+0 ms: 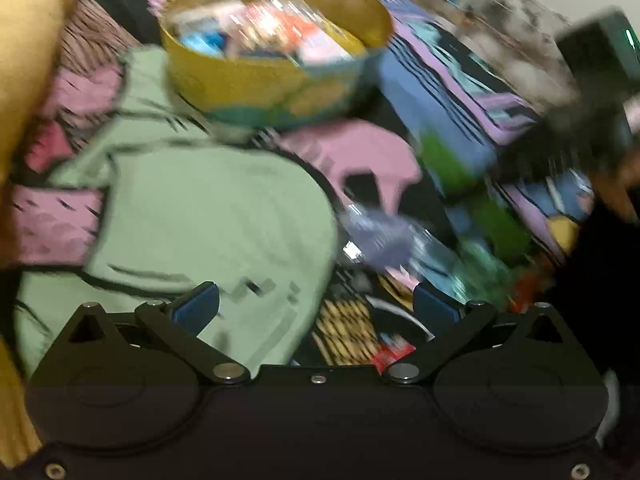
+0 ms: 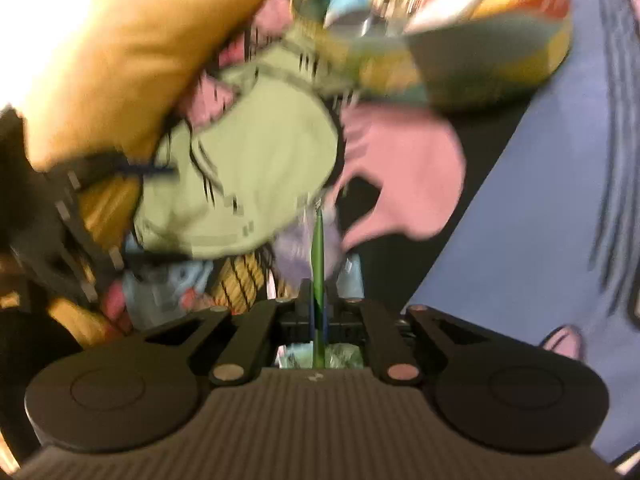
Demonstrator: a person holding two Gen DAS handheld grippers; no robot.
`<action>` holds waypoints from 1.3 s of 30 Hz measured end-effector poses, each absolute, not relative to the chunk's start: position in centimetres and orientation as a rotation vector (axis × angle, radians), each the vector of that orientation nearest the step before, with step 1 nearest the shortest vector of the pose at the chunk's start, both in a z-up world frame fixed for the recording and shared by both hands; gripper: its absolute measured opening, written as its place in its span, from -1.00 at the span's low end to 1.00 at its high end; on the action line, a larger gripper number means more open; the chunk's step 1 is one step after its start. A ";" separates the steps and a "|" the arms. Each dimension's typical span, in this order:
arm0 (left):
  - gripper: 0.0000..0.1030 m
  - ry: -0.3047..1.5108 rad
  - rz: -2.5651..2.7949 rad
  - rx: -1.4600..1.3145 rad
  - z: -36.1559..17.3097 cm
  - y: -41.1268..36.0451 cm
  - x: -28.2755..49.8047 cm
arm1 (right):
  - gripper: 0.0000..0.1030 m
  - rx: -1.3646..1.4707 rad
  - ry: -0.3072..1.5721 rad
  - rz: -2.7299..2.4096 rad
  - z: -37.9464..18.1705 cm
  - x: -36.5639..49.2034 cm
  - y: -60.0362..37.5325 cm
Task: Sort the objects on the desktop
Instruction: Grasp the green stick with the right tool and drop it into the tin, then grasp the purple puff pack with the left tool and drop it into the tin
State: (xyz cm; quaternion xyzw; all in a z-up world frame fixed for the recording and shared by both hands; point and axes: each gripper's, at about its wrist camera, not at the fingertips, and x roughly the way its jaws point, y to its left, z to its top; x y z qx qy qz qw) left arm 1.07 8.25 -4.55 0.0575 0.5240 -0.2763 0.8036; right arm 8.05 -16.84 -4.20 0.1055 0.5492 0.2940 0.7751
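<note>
Right wrist view, right hand-held gripper (image 2: pixel 319 312) clamped on green pen (image 2: pixel 319 248), left hand-held gripper (image 1: pixel 316 304) spread empty, no legible writing.

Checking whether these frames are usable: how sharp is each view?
Left wrist: scene smeared by motion, tin streaked, gripper body sharp. Right wrist: also smeared, top left corner blown out, only the green pen in the shut jaws reads fairly crisp.

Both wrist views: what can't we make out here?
- Round tin contents: motion blur in both views, only colour patches.
- Small purple item on the printed cloth: blurred, identity unclear.
- Green pen in the shut right gripper: its rear end is hidden by the gripper body.
- Left gripper, open: fingertips smeared.
- Yellow sleeve: cut off by the frame edge.
</note>
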 end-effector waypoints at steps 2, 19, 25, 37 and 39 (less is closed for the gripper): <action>1.00 1.140 -0.616 0.130 -5.0 7.9 0.9 | -0.91 0.290 1.143 0.625 -3.0 8.7 -18.0; 0.99 1.092 -0.600 0.185 -5.9 5.7 2.1 | 1.00 0.383 0.776 0.292 5.4 19.8 -19.7; 1.00 1.094 -0.593 0.214 -6.9 3.2 2.9 | 1.00 0.272 0.906 0.456 1.7 13.2 -20.5; 1.00 1.103 -0.609 0.339 -10.8 -2.1 2.9 | 1.00 0.443 1.015 0.308 -2.8 10.7 -22.9; 0.98 1.113 -0.587 0.301 -10.8 -1.8 3.1 | 1.00 0.388 1.045 0.274 -3.3 10.7 -22.3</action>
